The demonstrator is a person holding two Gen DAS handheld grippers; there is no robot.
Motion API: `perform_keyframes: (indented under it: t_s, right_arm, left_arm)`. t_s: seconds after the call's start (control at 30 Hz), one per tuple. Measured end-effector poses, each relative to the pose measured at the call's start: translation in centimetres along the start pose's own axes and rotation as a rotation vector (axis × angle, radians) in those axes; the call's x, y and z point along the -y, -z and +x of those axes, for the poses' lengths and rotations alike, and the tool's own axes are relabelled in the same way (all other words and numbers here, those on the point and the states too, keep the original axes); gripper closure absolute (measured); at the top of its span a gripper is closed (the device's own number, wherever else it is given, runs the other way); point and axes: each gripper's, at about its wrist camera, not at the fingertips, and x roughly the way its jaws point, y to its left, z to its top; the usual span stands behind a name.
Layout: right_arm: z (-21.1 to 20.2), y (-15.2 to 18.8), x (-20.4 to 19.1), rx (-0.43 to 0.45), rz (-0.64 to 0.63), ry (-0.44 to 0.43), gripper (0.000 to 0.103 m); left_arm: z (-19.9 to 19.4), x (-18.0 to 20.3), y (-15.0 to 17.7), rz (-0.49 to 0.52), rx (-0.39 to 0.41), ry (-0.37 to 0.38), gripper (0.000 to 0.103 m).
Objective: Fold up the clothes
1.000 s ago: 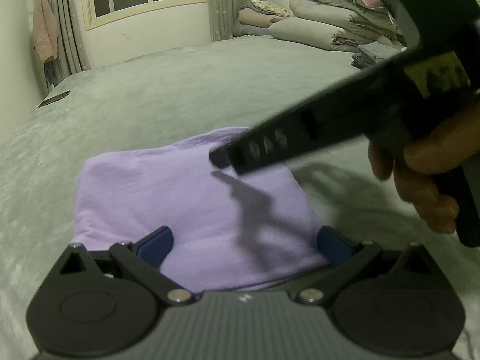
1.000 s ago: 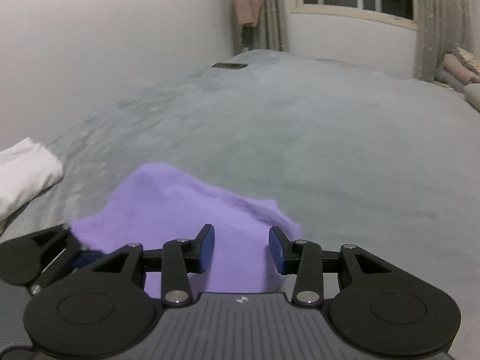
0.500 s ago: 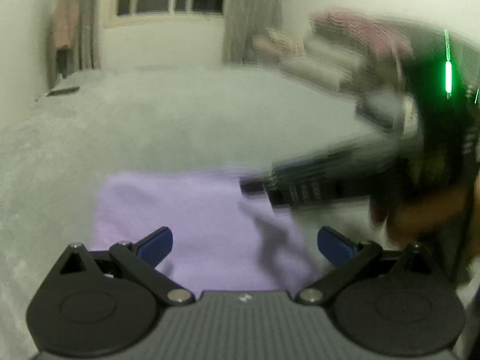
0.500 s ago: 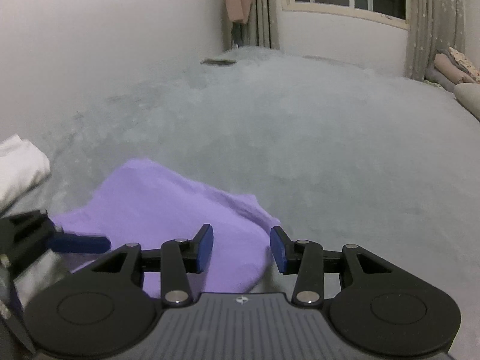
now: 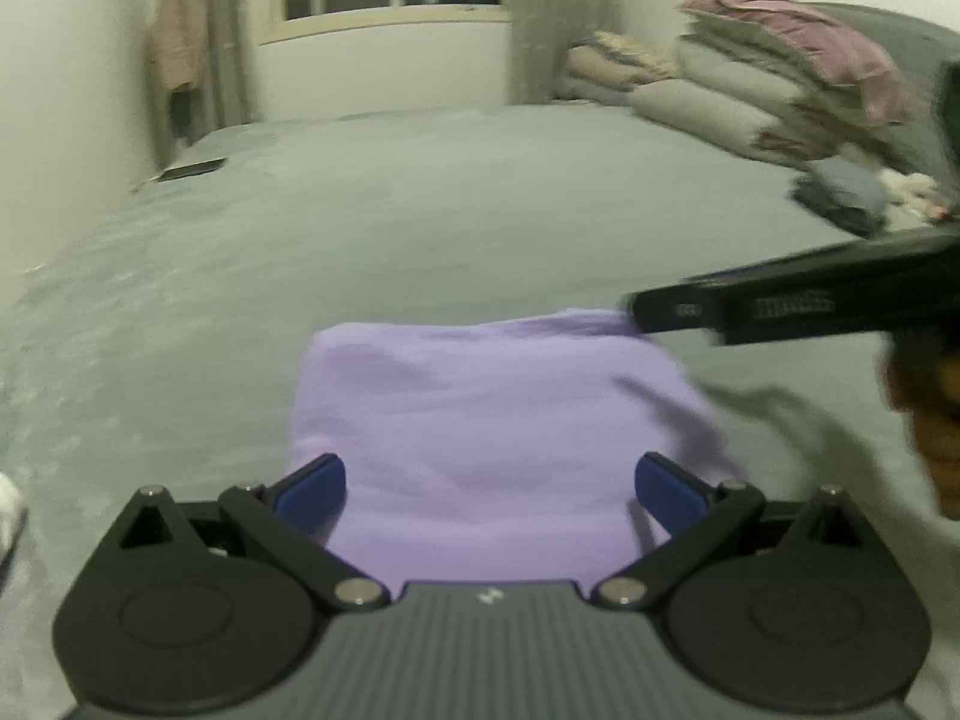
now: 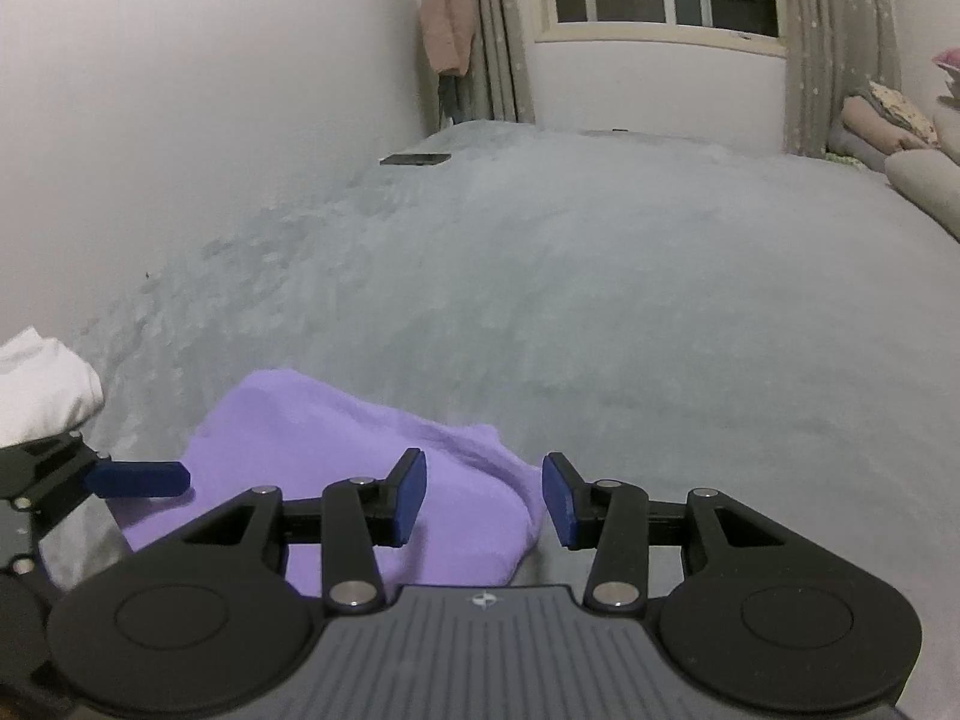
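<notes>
- A white folded cloth [image 6: 42, 384] lies at the left edge of the bed [image 6: 660, 312], close to the wall, just left of the purple garment.
- The left claw [image 5: 489, 480] hangs low over the near edge of the bed with its blue pads [image 5: 312, 483] spread wide, one at each near corner of the garment, gripping nothing.
- The purple garment [image 5: 486, 420] lies folded into a rough rectangle on the grey bed cover near the bed's near edge, flat apart from a few soft wrinkles.
- A dark flat object [image 6: 415, 159] rests at the far left edge of the bed by the wall, well apart from the garment.
- The right claw [image 6: 485, 498] is held over the garment's right edge, its pads [image 6: 411, 495] parted with a clear gap and nothing between them; in the left wrist view its black body reaches in from the right, with its tip at the garment's far right corner.
- The person's hand [image 5: 927, 420] holds that claw at the right side.
- Stacked quilts [image 5: 774, 78] sit at the far right corner of the bed, with a small grey folded pile [image 5: 840, 195] just in front of them.
</notes>
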Motion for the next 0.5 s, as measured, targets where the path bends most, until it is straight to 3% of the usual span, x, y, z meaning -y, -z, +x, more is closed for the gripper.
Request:
perform_keyframes:
  t_s: [0.1,0.23,0.37,0.5]
  right_arm:
    - [0.3,0.2,-0.1,-0.026,-0.005,-0.006,0.061]
    - [0.7,0.5,-0.2,-0.061,-0.012,-0.014,0.061]
    - [1.4,1.1,-0.6,-0.106,-0.046,-0.008,0.059]
    - [0.7,1.1,-0.9,-0.072,-0.073,0.008,0.057]
  left_arm:
    - [1.3,-1.8,-0.3,-0.081,-0.014,-0.041,0.0]
    - [3.3,-3.3,0.0,-0.176,-0.077,-0.017,0.0]
    - [3.4,-3.3,0.0,-0.181,-0.076,-0.029,0.0]
    - [2.8,-4.0,-0.4,-0.225,-0.033,-0.029,0.0]
